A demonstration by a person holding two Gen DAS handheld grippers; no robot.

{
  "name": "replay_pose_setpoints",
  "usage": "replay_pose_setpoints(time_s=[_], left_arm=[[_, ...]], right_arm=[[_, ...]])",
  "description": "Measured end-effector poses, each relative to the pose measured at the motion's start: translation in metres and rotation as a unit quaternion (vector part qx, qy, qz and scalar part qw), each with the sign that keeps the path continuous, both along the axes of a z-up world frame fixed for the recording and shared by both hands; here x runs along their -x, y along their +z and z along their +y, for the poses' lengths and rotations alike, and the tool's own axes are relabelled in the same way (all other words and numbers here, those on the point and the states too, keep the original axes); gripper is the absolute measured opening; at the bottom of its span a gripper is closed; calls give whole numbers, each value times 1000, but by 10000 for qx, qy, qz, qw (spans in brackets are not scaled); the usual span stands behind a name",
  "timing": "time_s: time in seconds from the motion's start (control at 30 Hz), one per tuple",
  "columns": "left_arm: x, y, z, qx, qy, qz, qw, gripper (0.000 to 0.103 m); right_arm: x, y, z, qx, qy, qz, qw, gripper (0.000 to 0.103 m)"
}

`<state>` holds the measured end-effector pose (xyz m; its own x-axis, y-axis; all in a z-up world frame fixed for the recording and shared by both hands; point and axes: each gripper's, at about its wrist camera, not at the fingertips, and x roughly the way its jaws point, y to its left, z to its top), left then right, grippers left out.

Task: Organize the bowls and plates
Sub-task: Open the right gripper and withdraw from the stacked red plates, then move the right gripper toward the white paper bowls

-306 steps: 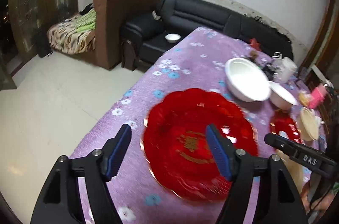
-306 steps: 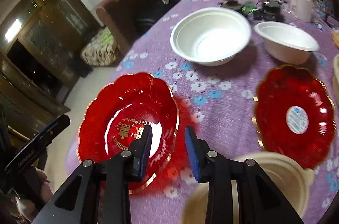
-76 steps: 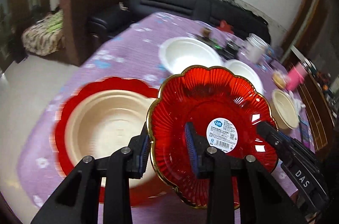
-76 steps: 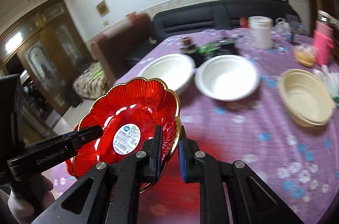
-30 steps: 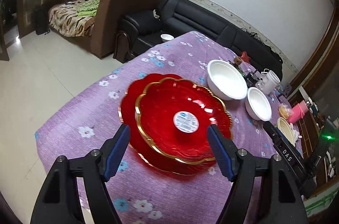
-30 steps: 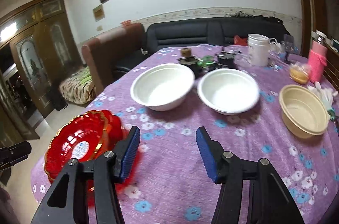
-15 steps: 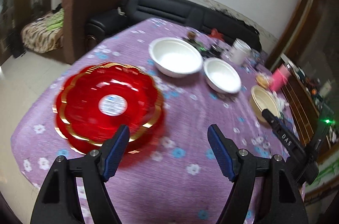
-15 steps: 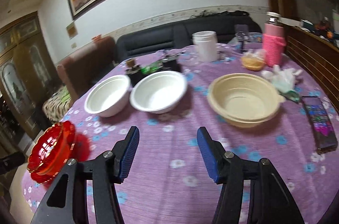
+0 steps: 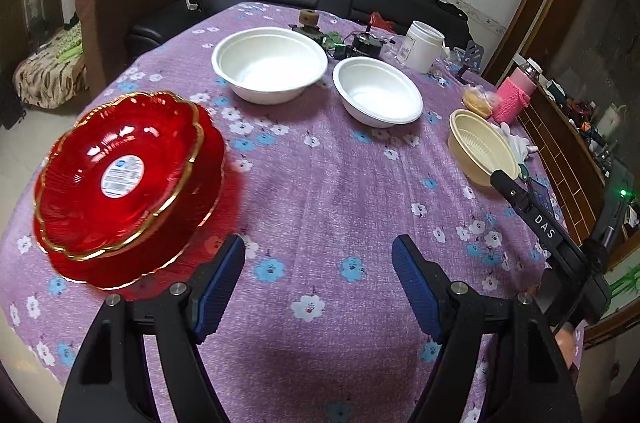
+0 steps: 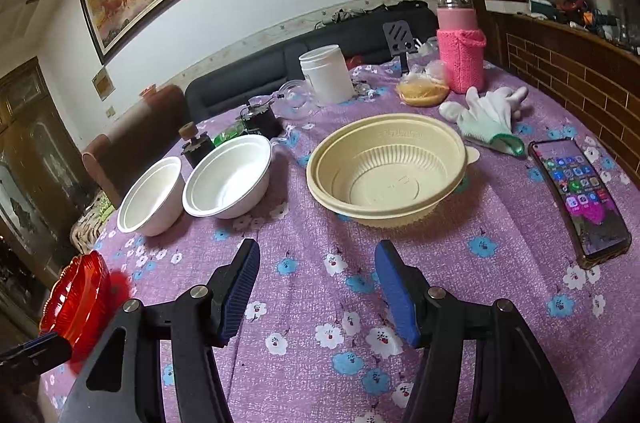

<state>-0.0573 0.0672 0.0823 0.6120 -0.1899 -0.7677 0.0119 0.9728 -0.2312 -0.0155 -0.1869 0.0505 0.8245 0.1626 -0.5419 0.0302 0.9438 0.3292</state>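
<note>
Currently, your inventory stands thus:

1. Left gripper (image 9: pixel 318 281): you hold its jaws wide apart, blue pads facing each other, nothing between them. It hangs over the bare purple flowered tablecloth (image 9: pixel 320 183).
2. Right gripper (image 10: pixel 316 289): your jaws here stand apart too and grip nothing; they have just been opening a little further. It points over the cloth toward the beige bowl.
3. Red plates (image 9: pixel 120 183): two scalloped, gold-rimmed plates, stacked one in the other at the table's near-left edge in your left view. The top one carries a round white label at its centre. Your right view shows the stack (image 10: pixel 76 303) only edge-on at far left.
4. Large white bowl (image 9: pixel 270 63): upright on the cloth, beyond the red stack.
5. Smaller white bowl (image 9: pixel 378 91): upright, just beside the large one; in your right view the two rims look close to touching.
6. Beige ribbed bowl (image 10: pixel 388 171): upright, directly ahead of your right gripper, well apart from the white pair.
7. Smartphone (image 10: pixel 580 199): screen lit, lying flat to the right of the beige bowl.
8. White gloves (image 10: pixel 484 115): lying beyond the beige bowl.
9. Pink-sleeved bottle (image 10: pixel 460 55) and white jar (image 10: pixel 326 75): upright toward the far side of the table.
</note>
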Motion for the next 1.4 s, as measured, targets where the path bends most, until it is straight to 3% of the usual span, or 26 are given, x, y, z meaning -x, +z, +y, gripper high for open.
replay_pose_setpoints(time_s=[0.2,0.67,1.13,1.33,1.4], left_arm=[[-5,-12,0,15,-55,139,9999,75],[0,-9,4,132,-77,122,9998,75],[55,41,30,276,88,-502,9983,75],[107,98,47,411,-70,-1082,9932,76],[128,116,62,329,100,-1368,9900,82]], right_arm=[[-2,-4,3,148,-21,65,9999,64],[-11,-15,10,446,-1,308,9985,64],[-4,-18,7,681,-296,312,9967,64],[-2,-22,4,693,-370,458,9959,64],[-2,-22,5,793,-446,436,9949,64]])
